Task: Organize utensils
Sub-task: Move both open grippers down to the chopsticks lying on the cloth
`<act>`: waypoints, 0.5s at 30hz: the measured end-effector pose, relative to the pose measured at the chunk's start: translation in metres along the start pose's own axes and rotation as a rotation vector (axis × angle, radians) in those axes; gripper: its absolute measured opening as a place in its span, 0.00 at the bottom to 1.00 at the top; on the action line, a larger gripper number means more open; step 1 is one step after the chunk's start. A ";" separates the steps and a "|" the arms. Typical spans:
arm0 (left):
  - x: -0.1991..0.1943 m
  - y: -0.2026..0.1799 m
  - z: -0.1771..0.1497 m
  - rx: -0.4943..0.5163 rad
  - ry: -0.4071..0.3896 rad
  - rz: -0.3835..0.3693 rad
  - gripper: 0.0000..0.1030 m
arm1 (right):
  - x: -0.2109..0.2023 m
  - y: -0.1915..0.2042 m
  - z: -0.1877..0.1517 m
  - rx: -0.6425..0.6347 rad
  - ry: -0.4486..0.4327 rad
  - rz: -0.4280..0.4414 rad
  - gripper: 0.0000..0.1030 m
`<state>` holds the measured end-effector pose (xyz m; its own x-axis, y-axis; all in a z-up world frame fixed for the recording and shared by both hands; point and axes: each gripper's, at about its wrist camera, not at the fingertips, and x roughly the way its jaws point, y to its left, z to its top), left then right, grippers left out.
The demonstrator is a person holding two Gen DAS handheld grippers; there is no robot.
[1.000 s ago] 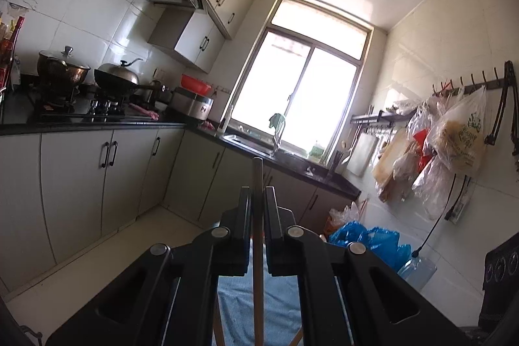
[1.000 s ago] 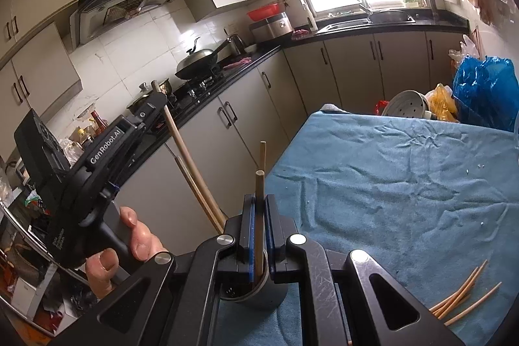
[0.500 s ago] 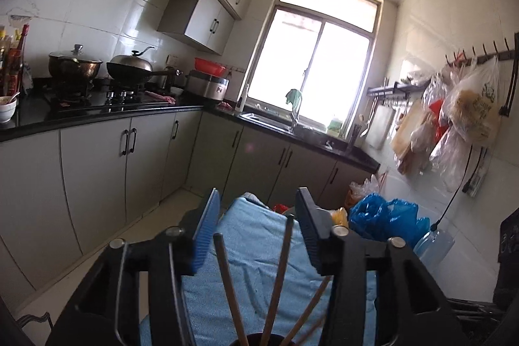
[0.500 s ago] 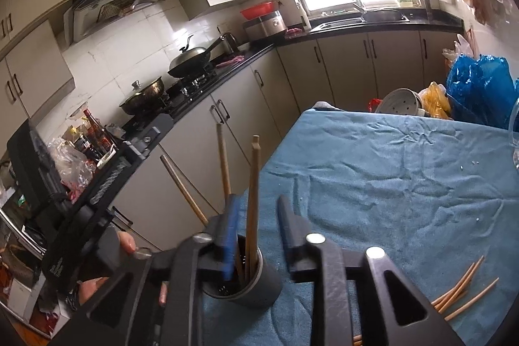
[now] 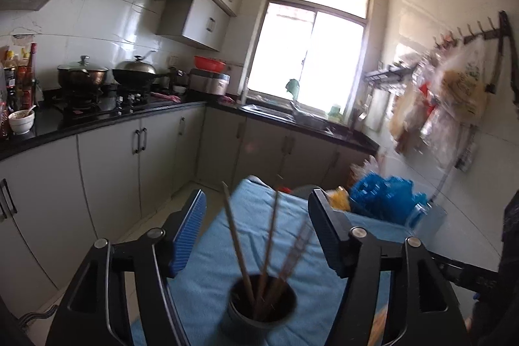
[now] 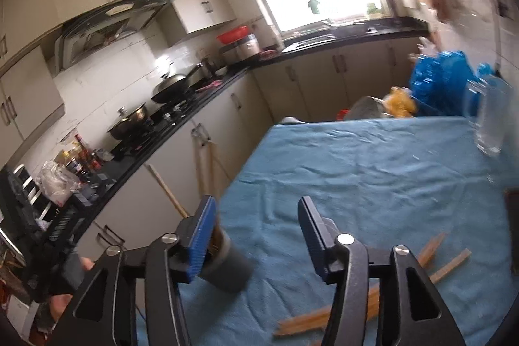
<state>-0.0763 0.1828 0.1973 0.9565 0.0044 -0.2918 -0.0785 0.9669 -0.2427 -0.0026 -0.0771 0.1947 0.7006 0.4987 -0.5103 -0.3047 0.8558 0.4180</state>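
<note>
A dark round holder cup (image 5: 262,305) stands on the blue cloth (image 5: 211,274) with several wooden chopsticks (image 5: 271,242) upright in it. My left gripper (image 5: 256,232) is open and empty, above and just behind the cup. In the right wrist view the same cup (image 6: 228,266) sits behind my left finger, with chopsticks (image 6: 202,164) sticking up. My right gripper (image 6: 256,232) is open and empty over the cloth (image 6: 373,171). Several loose chopsticks (image 6: 373,294) lie on the cloth at the lower right, partly under my right finger.
A clear glass (image 6: 489,119) stands at the table's far right. Blue plastic bags (image 6: 444,80) and a metal pot (image 6: 366,107) sit beyond the far edge. Cabinets and a stove counter (image 5: 97,115) run along the left. The other hand (image 6: 61,297) shows at lower left.
Both grippers were shut on a chopstick a second ago. They opened and let the chopsticks drop into the cup. My right gripper has swung right, toward the loose chopsticks.
</note>
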 end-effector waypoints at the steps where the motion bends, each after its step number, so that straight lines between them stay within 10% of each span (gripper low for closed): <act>1: -0.004 -0.007 -0.004 0.012 0.017 -0.020 0.63 | -0.006 -0.010 -0.005 0.013 0.001 -0.018 0.56; 7: -0.005 -0.067 -0.035 0.151 0.167 -0.161 0.63 | -0.046 -0.096 -0.052 0.162 0.053 -0.184 0.56; 15: 0.071 -0.174 -0.134 0.406 0.558 -0.400 0.63 | -0.088 -0.170 -0.097 0.329 0.075 -0.252 0.56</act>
<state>-0.0328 -0.0195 0.0949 0.6005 -0.3868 -0.6998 0.4523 0.8861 -0.1017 -0.0749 -0.2528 0.0957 0.6740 0.2987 -0.6757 0.1008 0.8689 0.4846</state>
